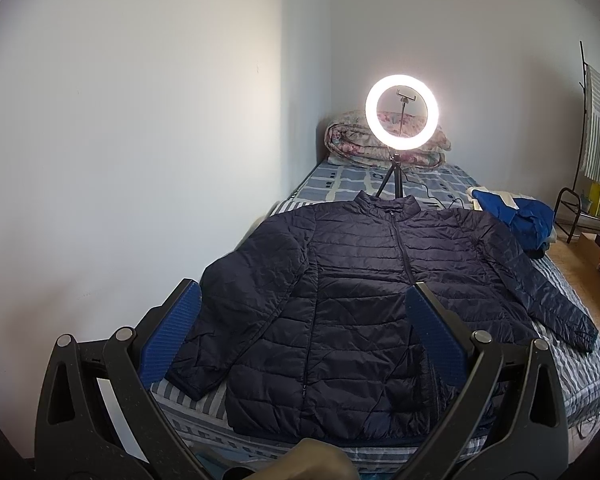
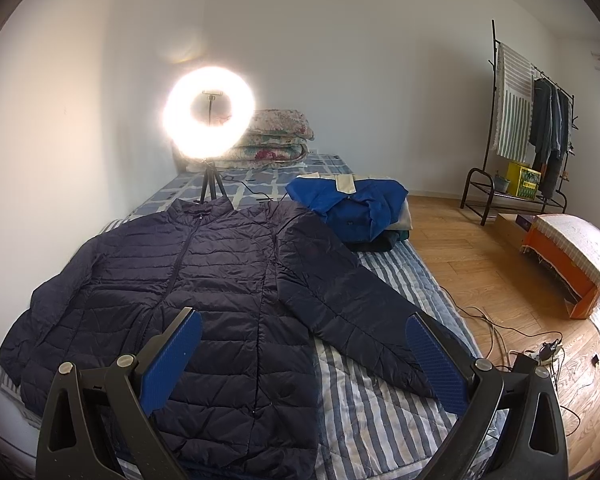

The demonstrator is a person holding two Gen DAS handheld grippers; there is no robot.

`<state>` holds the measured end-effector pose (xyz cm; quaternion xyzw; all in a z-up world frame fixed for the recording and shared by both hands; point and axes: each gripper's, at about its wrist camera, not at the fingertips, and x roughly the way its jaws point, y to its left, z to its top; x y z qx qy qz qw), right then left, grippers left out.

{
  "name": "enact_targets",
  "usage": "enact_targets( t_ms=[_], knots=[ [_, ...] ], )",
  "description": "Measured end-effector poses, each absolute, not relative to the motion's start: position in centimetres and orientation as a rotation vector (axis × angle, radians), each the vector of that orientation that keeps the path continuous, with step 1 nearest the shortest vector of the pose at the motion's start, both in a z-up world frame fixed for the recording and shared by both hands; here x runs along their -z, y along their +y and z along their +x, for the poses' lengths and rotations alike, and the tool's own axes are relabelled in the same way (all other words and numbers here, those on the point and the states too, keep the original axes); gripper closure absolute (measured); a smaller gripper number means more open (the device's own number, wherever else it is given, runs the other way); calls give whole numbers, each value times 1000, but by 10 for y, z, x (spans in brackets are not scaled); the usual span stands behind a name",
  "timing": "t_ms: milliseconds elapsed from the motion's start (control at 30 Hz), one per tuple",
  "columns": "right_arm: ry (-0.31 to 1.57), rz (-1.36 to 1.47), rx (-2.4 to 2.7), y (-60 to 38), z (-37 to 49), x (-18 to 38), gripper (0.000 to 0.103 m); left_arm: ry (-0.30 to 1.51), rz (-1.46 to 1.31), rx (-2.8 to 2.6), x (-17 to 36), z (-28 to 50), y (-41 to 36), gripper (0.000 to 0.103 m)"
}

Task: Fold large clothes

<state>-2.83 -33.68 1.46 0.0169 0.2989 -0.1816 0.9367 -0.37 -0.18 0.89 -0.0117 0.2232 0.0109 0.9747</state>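
Navy quilted puffer jacket (image 1: 364,280) spread flat on the striped bed cover (image 2: 364,400), front side up, zipper closed, collar toward the lit ring light (image 1: 402,117) on its tripod. Both sleeves stretched out to the sides. Left gripper (image 1: 303,322) above the jacket's lower half, blue-padded fingers (image 1: 172,328) wide apart, holding nothing. Right gripper (image 2: 304,354) above the hem and the right sleeve, fingers (image 2: 436,360) also spread wide, nothing between them. Folded blue garment (image 2: 354,204) on a small clothes pile beyond the sleeve. Folded floral quilts (image 2: 276,136) at the head of the bed. Clothes rack (image 2: 528,120) by the far wall.
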Motion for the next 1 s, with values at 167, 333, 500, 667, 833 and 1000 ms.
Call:
enact_targets(
  t_ms=[167, 333, 500, 667, 833, 1000],
  knots=[
    [611, 37, 369, -337, -28, -15, 0, 448, -24, -24, -10, -3, -2, 0],
    [609, 37, 366, -337, -28, -16, 0, 447, -24, -23, -10, -4, -1, 0],
    [606, 36, 365, -336, -27, -17, 0, 443, -26, -27, -11, -4, 0, 0],
    [605, 35, 365, -336, -27, -17, 0, 442, -25, -28, -11, -4, 0, 0],
    [605, 35, 365, -336, -27, -17, 0, 441, -24, -31, -11, -4, 1, 0],
    [604, 34, 365, -335, -27, -17, 0, 438, -22, -32, -11, -4, 1, 0]
  ],
)
